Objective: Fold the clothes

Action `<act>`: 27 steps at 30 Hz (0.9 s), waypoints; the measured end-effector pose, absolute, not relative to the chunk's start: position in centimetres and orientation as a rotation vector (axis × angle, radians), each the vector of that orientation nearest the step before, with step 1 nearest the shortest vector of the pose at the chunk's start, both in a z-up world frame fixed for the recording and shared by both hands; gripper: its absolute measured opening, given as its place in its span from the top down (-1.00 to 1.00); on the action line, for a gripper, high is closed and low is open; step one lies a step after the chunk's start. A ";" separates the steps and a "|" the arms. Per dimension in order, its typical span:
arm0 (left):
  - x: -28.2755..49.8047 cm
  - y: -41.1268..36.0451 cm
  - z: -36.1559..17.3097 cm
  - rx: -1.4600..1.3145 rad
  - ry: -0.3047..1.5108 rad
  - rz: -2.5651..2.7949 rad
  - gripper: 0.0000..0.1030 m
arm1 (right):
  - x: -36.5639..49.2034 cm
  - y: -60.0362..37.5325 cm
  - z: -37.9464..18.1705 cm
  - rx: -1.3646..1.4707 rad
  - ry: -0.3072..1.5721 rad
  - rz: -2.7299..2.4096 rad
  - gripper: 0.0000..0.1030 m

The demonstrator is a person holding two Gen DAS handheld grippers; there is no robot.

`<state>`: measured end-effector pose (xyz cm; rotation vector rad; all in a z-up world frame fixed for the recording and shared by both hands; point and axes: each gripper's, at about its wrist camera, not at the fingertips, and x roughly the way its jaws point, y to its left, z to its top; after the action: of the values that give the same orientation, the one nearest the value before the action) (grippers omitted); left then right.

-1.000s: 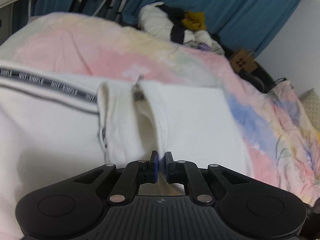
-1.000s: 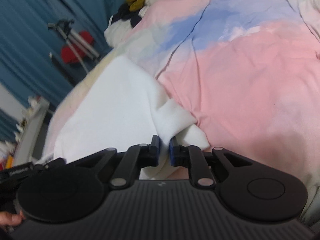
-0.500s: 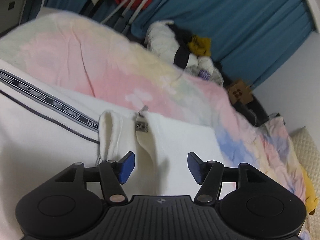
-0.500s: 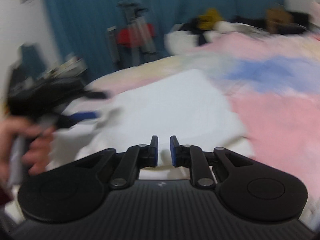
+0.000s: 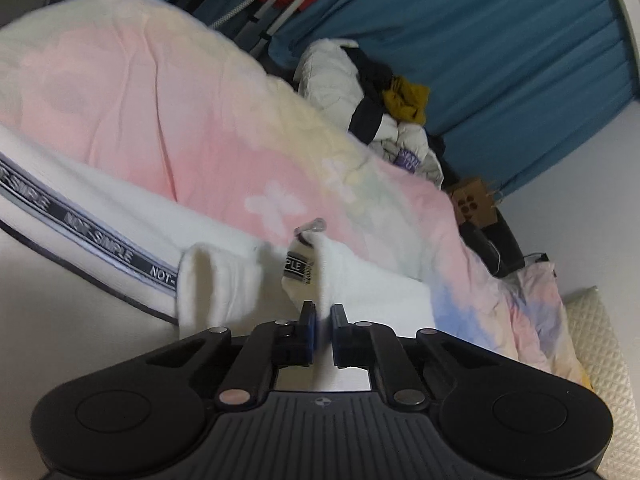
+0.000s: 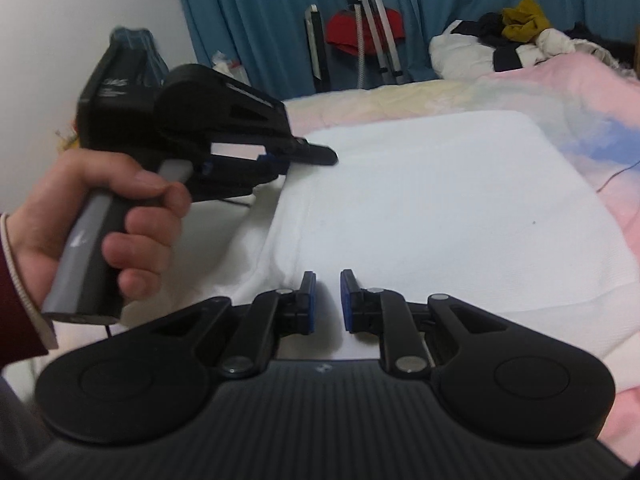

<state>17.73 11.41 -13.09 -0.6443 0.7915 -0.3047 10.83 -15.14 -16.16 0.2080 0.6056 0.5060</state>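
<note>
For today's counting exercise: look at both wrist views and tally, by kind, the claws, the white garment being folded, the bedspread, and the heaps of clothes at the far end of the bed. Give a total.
Claws: 2 (left claw, right claw)
White garment: 1
Pastel bedspread: 1
Heap of clothes: 1
Total: 5

A soft blanket [image 5: 224,152] in pink, yellow and blue covers the bed. At two o'clock on it sits a heap of clothes [image 5: 376,100] with a yellow one on top. Blue curtains [image 5: 500,40] hang behind. At twelve o'clock stands a metal stand [image 6: 370,24] with something red [image 6: 344,34] beside it.
</note>
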 end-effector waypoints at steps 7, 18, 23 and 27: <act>17.2 10.8 -14.8 -0.538 0.823 -0.199 0.69 | 11.2 -14.7 -17.0 0.219 0.637 0.506 0.71; 12.1 12.4 -11.2 -0.518 0.812 -0.164 0.06 | 11.5 -15.1 -17.2 0.239 0.650 0.476 0.75; 8.2 16.5 -7.8 -0.539 0.798 -0.003 -0.35 | 11.3 -15.6 -16.7 0.228 0.645 0.469 0.68; 4.5 21.0 -5.9 -0.577 0.780 0.107 -0.62 | 11.2 -15.9 -16.4 0.254 0.649 0.471 0.68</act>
<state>4.46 21.05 -5.88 -0.5773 0.7799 0.1075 11.20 -15.94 -16.36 0.2545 0.6492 0.4714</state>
